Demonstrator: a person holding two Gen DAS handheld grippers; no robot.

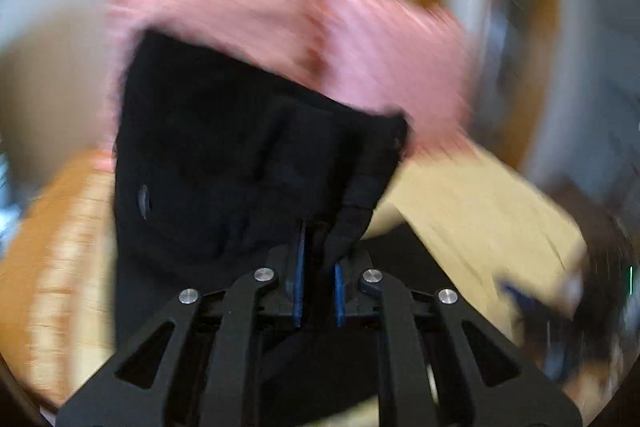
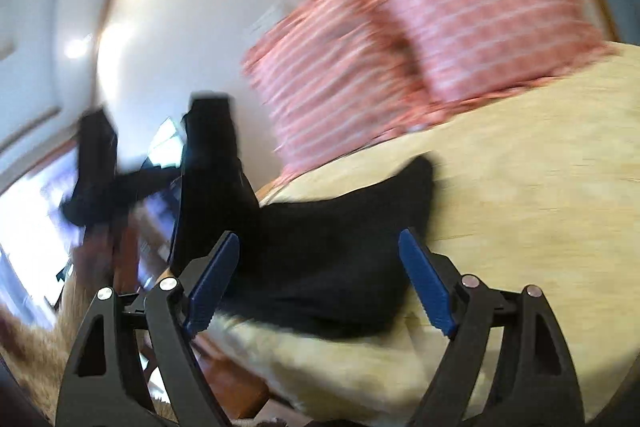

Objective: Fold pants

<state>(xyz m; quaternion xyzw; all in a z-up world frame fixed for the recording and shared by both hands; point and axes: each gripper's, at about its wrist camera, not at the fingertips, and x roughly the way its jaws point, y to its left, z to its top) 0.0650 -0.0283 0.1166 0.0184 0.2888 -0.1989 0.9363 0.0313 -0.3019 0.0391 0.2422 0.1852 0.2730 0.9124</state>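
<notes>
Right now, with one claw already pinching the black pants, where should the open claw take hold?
The right gripper is open over the black pants on the yellow bedspread. Probably grip the peaked corner, coming from above: it rises off the bedding, so the fingers can straddle it.

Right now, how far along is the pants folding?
Early on. Nothing looks folded yet: the black pants lie bunched on the yellow bed cover, in front of the pink striped pillows. In hand: the left gripper is shut on pants fabric, lifting it. The right gripper is open, holding nothing. Left: spreading the pants flat and making every fold.
</notes>
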